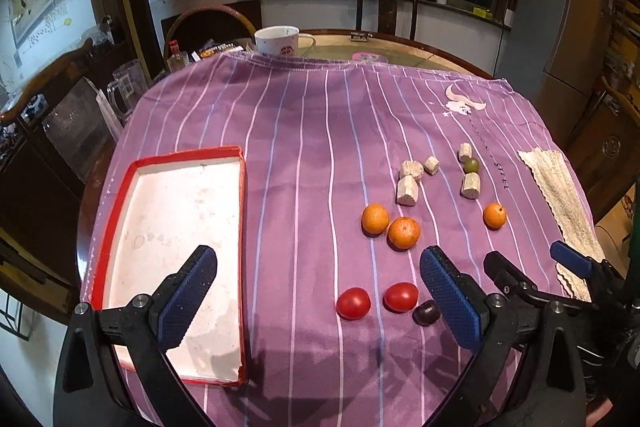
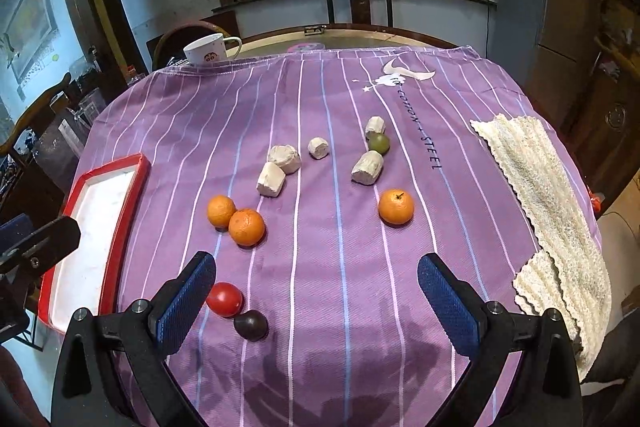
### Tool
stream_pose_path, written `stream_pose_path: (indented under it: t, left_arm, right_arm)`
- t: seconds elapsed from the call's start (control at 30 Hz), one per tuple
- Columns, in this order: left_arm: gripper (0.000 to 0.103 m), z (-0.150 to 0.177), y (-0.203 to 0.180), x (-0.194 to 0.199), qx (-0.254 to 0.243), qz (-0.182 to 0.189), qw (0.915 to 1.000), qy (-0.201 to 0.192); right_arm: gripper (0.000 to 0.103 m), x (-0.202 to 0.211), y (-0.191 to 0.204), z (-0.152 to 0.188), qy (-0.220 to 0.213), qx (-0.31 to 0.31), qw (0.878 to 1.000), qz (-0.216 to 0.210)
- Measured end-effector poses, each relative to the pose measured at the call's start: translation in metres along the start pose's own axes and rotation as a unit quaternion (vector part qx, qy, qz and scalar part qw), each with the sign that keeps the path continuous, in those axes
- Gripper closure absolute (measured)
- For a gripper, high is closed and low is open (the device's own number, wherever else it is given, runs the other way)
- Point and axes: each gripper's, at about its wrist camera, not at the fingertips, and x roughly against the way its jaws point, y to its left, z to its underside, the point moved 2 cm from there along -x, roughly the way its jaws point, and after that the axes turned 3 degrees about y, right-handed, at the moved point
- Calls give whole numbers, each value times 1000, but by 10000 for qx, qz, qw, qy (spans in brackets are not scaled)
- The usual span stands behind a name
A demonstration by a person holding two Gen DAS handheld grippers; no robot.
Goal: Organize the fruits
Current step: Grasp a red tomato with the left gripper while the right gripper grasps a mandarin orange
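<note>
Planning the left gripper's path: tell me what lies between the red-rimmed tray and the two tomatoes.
Nothing: in the left wrist view only bare striped purple cloth separates the tray from the nearer tomato.

A cloth [image 2: 320, 107] covers the tabletop. At the left edge of the right wrist frame lies a tray [image 2: 116, 227]; at the right edge, a towel [image 2: 540, 187]. Mid-frame, two oranges [image 2: 236, 219] touch, a third orange [image 2: 396, 207] lies well apart to their right, and pale chunks [image 2: 280, 167] sit above them. Lower left, a tomato [image 2: 225, 299] touches a dark fruit [image 2: 251, 325]. A mug [image 2: 206, 51] stands beyond the cloth, upper left.
</note>
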Motion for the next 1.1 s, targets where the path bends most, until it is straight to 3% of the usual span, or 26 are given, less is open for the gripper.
stream_pose_path:
  t: [0.23, 0.5, 0.7, 0.87, 0.93, 1.0, 1.1]
  left_arm:
    - [2, 1, 2, -17, 96, 118, 9996, 248]
    - [2, 5, 24, -41, 600, 184, 9965, 547]
    - [7, 18, 6, -57, 557, 447, 9945, 761]
    - [33, 28, -13, -71, 410, 607, 9925, 981]
    - [36, 31, -15, -74, 406, 661, 9918, 1012]
    - [36, 33, -18, -74, 382, 724, 9919, 969]
    - [36, 39, -21, -73, 300, 963, 9906, 925]
  right_arm:
    - [0, -13, -13, 1, 185, -132, 9997, 1]
    - [0, -29, -59, -2, 352, -415, 9984, 154]
    - [2, -39, -79, -1, 471, -364, 9982, -15]
    - [14, -50, -68, 6, 623, 80, 9976, -300]
    - [30, -52, -64, 7, 654, 245, 9968, -380]
    - [38, -55, -66, 7, 680, 312, 9962, -440]
    - [39, -60, -69, 4, 701, 299, 9959, -495]
